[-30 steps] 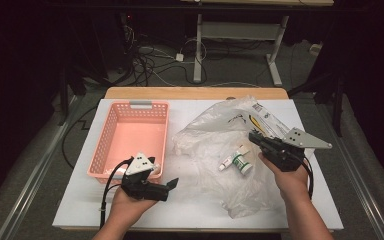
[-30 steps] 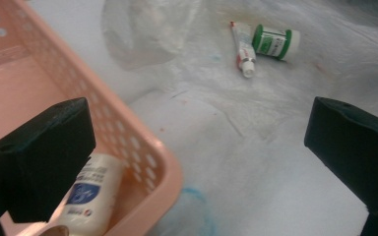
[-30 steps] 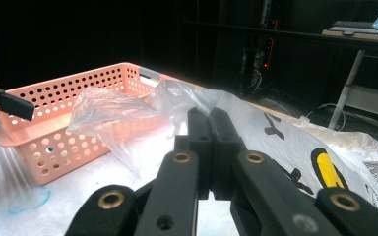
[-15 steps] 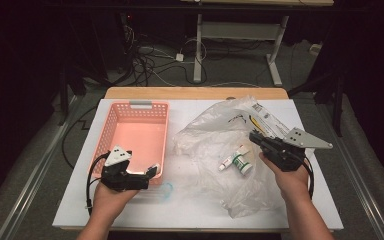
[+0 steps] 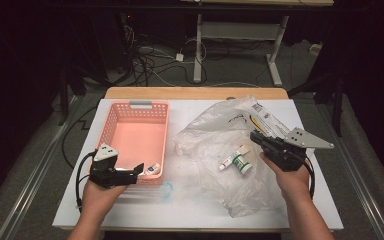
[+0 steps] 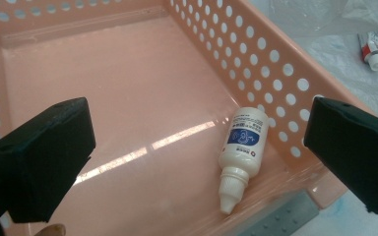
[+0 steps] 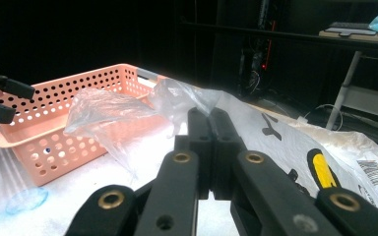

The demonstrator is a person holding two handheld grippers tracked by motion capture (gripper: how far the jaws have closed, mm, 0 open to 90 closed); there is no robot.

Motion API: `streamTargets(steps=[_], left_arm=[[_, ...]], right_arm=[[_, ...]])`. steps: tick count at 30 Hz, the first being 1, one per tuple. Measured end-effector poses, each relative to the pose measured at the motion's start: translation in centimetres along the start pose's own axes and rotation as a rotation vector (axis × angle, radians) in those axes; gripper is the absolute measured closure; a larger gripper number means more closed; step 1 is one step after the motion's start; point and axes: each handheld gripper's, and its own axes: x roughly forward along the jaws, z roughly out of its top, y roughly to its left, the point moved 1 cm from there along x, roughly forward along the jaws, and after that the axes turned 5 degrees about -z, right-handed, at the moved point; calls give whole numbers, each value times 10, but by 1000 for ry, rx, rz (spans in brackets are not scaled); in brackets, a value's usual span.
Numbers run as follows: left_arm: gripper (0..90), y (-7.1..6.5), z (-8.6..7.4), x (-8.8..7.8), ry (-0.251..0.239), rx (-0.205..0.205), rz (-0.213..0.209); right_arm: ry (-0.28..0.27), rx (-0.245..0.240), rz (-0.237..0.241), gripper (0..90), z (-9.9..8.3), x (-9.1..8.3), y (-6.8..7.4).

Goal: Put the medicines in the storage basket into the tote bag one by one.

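Note:
A small white dropper bottle [image 6: 241, 147] with a blue label lies on its side in the near right corner of the pink perforated basket [image 6: 256, 59]. My left gripper [image 6: 199, 125] hangs open over that corner, its jaws wide on either side of the bottle and clear of it. From above, the left gripper [image 5: 137, 172] sits at the front edge of the basket [image 5: 111, 125], next to the bottle [image 5: 153, 169]. My right gripper [image 7: 209, 118] is shut on a fold of the clear plastic bag [image 7: 113, 113]; from above, the right gripper [image 5: 256, 136] rests on the bag [image 5: 215, 130].
Two small tubes [image 5: 235, 161] lie on the bag, white and green, and show again [image 6: 374, 46] past the basket wall. A bluish clear scrap [image 5: 166, 190] lies on the white tabletop [image 5: 190, 212] in front of the basket. Printed packets [image 5: 265, 117] sit under the bag's far end.
My left hand has moved left along the table's front, from beside the bag to the basket's near right corner. The right hand and the bag have stayed put.

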Motion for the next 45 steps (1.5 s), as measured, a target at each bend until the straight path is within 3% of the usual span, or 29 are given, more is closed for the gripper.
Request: streamTargets(steps=[9, 12, 17, 25, 32, 38, 45], left_arm=[[16, 2, 5, 1, 20, 4, -15], [68, 2, 11, 3, 51, 11, -46], [148, 1, 28, 9, 136, 41, -92], [220, -3, 44, 35, 317, 65, -130], [283, -9, 50, 58, 493, 90, -130], [381, -14, 57, 71, 577, 107, -134], [444, -11, 60, 84, 691, 95, -136]], right_arm=[[8, 2, -3, 900, -1, 1, 0], [10, 3, 1, 900, -1, 2, 0], [12, 0, 1, 900, -1, 3, 1], [10, 0, 0, 900, -1, 2, 1], [13, 1, 3, 900, -2, 3, 1], [11, 3, 2, 900, -2, 2, 1], [11, 1, 4, 900, -2, 3, 1]])
